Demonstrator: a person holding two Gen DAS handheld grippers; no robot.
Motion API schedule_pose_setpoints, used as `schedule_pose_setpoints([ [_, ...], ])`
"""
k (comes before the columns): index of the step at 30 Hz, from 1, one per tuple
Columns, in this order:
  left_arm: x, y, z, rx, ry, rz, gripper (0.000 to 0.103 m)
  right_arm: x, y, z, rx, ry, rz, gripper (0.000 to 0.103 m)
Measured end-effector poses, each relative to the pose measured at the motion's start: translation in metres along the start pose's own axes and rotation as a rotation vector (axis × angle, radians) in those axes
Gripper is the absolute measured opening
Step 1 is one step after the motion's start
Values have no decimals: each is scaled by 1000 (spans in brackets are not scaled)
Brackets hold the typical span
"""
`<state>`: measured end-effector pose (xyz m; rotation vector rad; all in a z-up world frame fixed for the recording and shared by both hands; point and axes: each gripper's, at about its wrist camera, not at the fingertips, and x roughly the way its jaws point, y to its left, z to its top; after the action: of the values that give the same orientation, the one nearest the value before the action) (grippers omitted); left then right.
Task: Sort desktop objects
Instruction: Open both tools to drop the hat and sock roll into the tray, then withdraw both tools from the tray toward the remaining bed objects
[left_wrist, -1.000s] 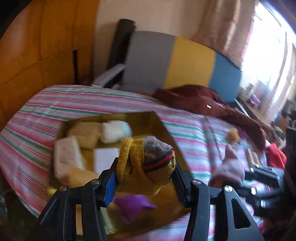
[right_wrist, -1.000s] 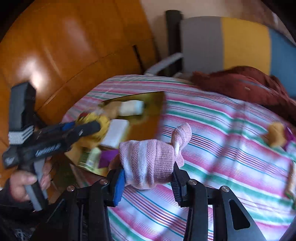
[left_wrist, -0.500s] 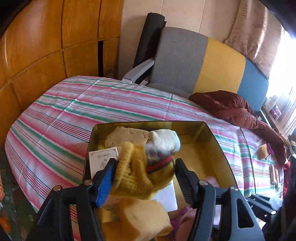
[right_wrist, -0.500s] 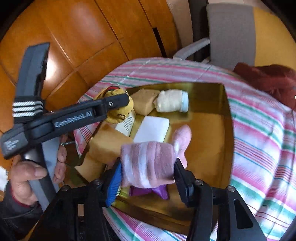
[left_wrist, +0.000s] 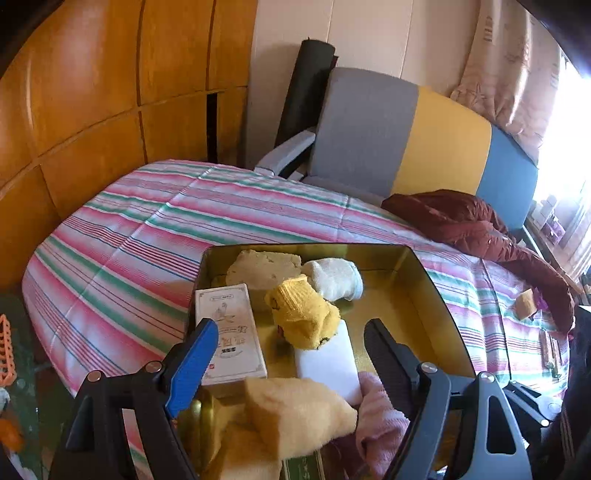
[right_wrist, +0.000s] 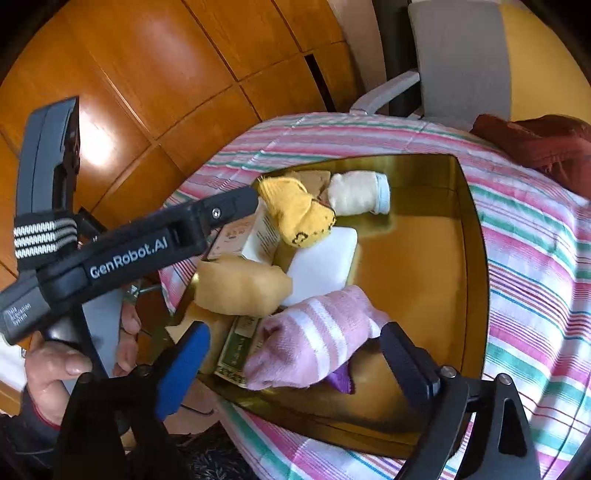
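A gold tin tray (left_wrist: 424, 295) (right_wrist: 424, 258) sits on the striped tablecloth. In it lie a yellow sock (left_wrist: 304, 317) (right_wrist: 295, 210), a white sock (left_wrist: 334, 278) (right_wrist: 360, 194), a white block (left_wrist: 328, 360) (right_wrist: 321, 264), a white card box (left_wrist: 229, 328), tan sponges (left_wrist: 295, 417) (right_wrist: 240, 284) and a pink striped sock (right_wrist: 314, 336) (left_wrist: 380, 417). My left gripper (left_wrist: 290, 350) is open and empty, just above the yellow sock. My right gripper (right_wrist: 295, 354) is open, with the pink sock lying loose between its fingers.
A striped cloth (left_wrist: 129, 258) covers the table. A maroon jacket (left_wrist: 472, 225) lies at the far right by a grey, yellow and blue chair (left_wrist: 406, 133). A small tan object (left_wrist: 524, 304) lies on the cloth at right. Wood panelling (right_wrist: 166, 74) stands to the left.
Both grippers moved over the tray and opened. The yellow sock dropped from the left gripper into the tray. The pink sock was let go from the right gripper into the tray's near end.
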<state>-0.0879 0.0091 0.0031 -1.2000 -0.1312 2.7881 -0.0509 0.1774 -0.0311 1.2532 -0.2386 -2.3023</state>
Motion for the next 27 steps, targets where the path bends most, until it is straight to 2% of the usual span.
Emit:
schedule_pose_setpoints([
  [2, -9, 1, -1, -3, -15, 4, 83, -7, 2, -2, -2, -15, -3, 98],
  [11, -45, -9, -7, 29, -73, 16, 83, -37, 2, -16, -20, -81, -73, 99],
  [15, -53, -21, -9, 53, -70, 9, 83, -55, -7, -20, 9, -127, -103, 99],
  [20, -60, -38, -15, 86, -65, -8, 83, -74, -17, -25, 31, -171, -182, 99],
  [27, -66, -64, -22, 140, -47, -57, 83, -90, -30, -31, 45, -187, -286, 99],
])
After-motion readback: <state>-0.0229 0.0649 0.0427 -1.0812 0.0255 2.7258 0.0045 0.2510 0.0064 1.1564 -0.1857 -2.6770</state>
